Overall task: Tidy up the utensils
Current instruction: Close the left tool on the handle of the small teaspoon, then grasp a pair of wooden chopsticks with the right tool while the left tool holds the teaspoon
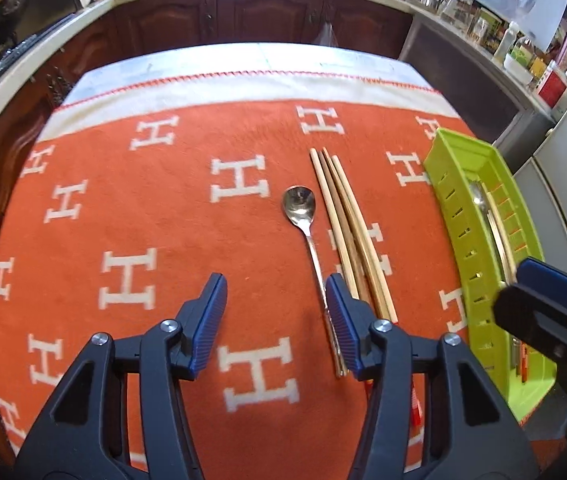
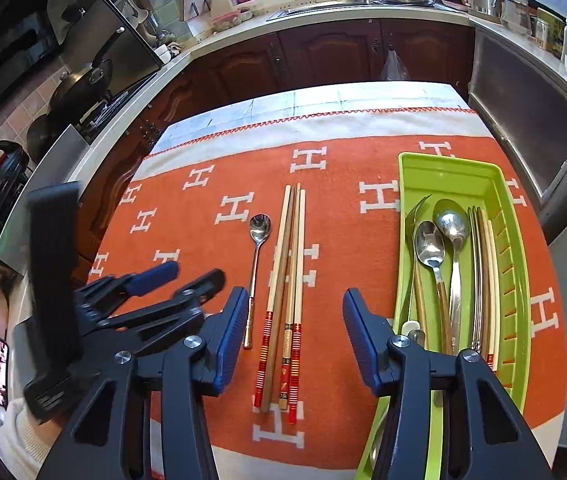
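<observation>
We hold the left gripper [image 1: 275,312] low over the orange cloth [image 1: 163,208] on the counter, its jaws apart and empty. Its right-hand jaw sits just over the handle of the small spoon [image 1: 301,210], so the spoon lies beside the gap, not inside it. The right gripper [image 2: 291,332] hangs over the near ends of the four chopsticks [image 2: 289,280], jaws likewise apart and holding nothing; the red-banded ends lie between them.

The spoon and chopsticks lie side by side on the cloth, nearly touching. The green tray [image 2: 515,280] stands to their right, well apart from them, and already holds several spoons, a fork and more chopsticks, so we judge these are the last pieces to put away.

The main risk is the offset of our left gripper: if we close as we stand, the jaw may press on the spoon's handle and push it against the chopsticks or flip it. The thin handle lies flat on soft cloth, so we could also pinch fabric with it. The chopsticks are loose and round; closing on four at once may make them roll, fan out or slip. Our two grippers are close together and could knock one another.
</observation>
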A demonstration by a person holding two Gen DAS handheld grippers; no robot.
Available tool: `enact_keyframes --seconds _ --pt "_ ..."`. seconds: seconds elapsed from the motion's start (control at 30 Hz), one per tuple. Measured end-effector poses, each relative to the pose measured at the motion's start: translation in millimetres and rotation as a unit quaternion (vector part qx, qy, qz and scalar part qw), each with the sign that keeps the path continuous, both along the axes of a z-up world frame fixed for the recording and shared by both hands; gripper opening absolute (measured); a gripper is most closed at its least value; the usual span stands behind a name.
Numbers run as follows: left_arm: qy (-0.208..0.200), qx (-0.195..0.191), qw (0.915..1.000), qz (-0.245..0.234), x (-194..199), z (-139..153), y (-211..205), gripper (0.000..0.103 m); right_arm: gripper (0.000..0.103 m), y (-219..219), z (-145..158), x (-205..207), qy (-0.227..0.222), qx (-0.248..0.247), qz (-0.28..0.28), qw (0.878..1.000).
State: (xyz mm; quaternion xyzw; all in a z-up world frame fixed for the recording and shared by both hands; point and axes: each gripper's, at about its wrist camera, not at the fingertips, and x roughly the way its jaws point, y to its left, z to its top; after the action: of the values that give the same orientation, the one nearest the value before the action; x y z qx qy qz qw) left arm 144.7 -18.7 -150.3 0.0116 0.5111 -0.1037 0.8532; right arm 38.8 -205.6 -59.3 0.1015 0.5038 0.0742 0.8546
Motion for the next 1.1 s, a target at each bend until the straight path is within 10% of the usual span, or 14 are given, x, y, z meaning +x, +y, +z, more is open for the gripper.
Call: enact_keyframes --seconds 0.37,0.47,0.67,0.93,1.1 --pt "0.019 0.051 0.9983 -0.022 18 -35 -38 0.037 0.049 -17 -8 2 0.001 0.01 -0.013 1.0" --pt "0.017 0.054 0.9983 -0.012 19 -34 -34 0.003 0.047 -15 -9 3 0.002 0.009 -0.009 1.0" --pt "0.031 0.026 0.9988 0.026 18 -26 -3 0.002 0.047 -1 -13 9 0.015 0.015 0.006 1.0" --pt "0.03 -0.012 0.9982 0.05 -5 -8 37 0.002 0.013 16 -37 44 0.07 0.045 0.01 0.996" --pt "0.029 -0.03 0.9977 0.053 -21 0 56 0.002 0.01 27 -57 70 0.103 0.03 -0.004 0.994"
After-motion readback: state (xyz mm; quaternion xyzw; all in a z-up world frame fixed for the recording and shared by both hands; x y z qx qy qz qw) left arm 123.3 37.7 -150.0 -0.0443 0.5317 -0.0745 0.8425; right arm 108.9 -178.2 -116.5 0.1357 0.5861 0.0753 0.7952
